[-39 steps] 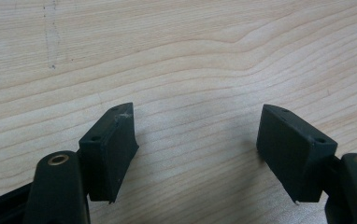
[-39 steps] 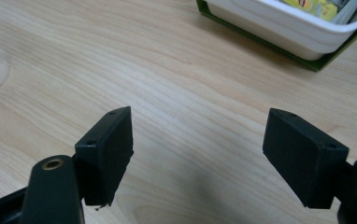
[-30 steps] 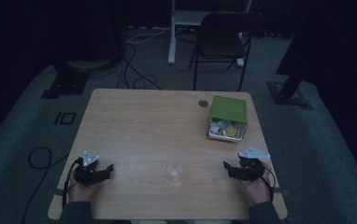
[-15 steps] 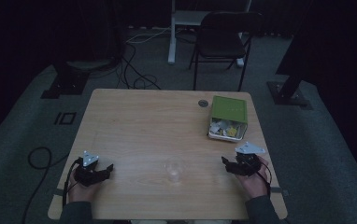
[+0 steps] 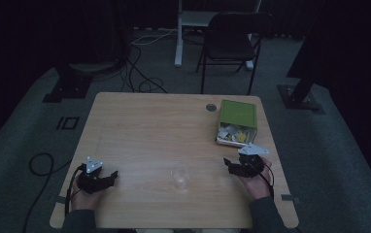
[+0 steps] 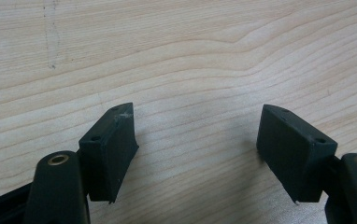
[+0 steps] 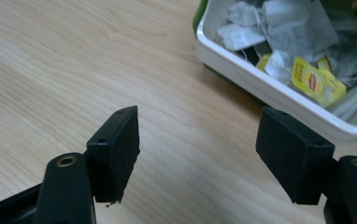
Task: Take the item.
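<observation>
A green box (image 5: 238, 114) with a white inner tray (image 7: 256, 86) stands at the table's right side, holding several tea bags (image 7: 284, 28), some with yellow tags (image 7: 313, 81). A clear glass (image 5: 180, 175) stands upright near the front middle. My right gripper (image 5: 229, 163) is open just in front of the box; in the right gripper view (image 7: 197, 140) its jaws stand wide apart over bare wood, the box ahead and to the right. My left gripper (image 5: 111, 175) rests at the front left, open (image 6: 197, 135), with nothing between its jaws.
The wooden table (image 5: 149, 126) has a round cable hole (image 5: 211, 107) near the back, left of the box. A black chair (image 5: 232, 43) and stand bases sit on the dim floor beyond. A cable (image 5: 42, 165) lies on the floor at the left.
My right gripper has edged forward and a little left, toward the front of the green box. The left gripper and the glass have stayed put.
</observation>
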The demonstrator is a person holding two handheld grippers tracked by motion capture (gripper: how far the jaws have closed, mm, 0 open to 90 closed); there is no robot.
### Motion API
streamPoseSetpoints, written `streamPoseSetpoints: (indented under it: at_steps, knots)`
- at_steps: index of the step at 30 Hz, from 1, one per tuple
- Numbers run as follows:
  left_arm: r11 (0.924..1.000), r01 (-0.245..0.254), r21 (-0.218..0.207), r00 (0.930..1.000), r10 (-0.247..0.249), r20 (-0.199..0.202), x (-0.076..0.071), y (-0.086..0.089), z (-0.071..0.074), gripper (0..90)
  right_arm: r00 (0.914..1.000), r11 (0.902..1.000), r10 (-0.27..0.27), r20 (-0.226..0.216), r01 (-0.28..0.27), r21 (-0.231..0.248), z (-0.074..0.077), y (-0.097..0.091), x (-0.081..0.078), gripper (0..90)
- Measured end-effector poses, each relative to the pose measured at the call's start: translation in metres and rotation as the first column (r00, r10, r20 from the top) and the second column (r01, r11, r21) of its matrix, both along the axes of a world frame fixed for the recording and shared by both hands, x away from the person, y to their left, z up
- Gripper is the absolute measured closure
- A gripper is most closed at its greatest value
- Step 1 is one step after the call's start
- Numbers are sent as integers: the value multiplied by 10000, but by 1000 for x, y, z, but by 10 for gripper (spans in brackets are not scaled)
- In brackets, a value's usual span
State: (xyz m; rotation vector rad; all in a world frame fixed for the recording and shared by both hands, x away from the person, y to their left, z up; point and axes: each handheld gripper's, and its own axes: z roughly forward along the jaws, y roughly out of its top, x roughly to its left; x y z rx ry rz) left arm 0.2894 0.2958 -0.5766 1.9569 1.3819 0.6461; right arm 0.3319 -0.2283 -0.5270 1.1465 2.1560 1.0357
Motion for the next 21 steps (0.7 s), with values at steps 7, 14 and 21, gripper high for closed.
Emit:
streamPoseSetpoints:
  at_steps: [7, 14, 21]
  knots:
    - [10000, 12, 4, 10000, -12, 0, 0, 0, 0, 292, 10000, 10000, 76, -7, -76, -54, -1, 4, 12, 300]
    - [10000, 22, -1, 10000, -22, 10, 0, 0, 0, 292, 9999, 9999, 50, 101, -49, -120, 0, 4, 21, 309]
    - [10000, 25, 0, 10000, -25, 15, 0, 0, 0, 292, 9998, 10000, 43, 211, -43, -17, -3, 3, 28, 315]
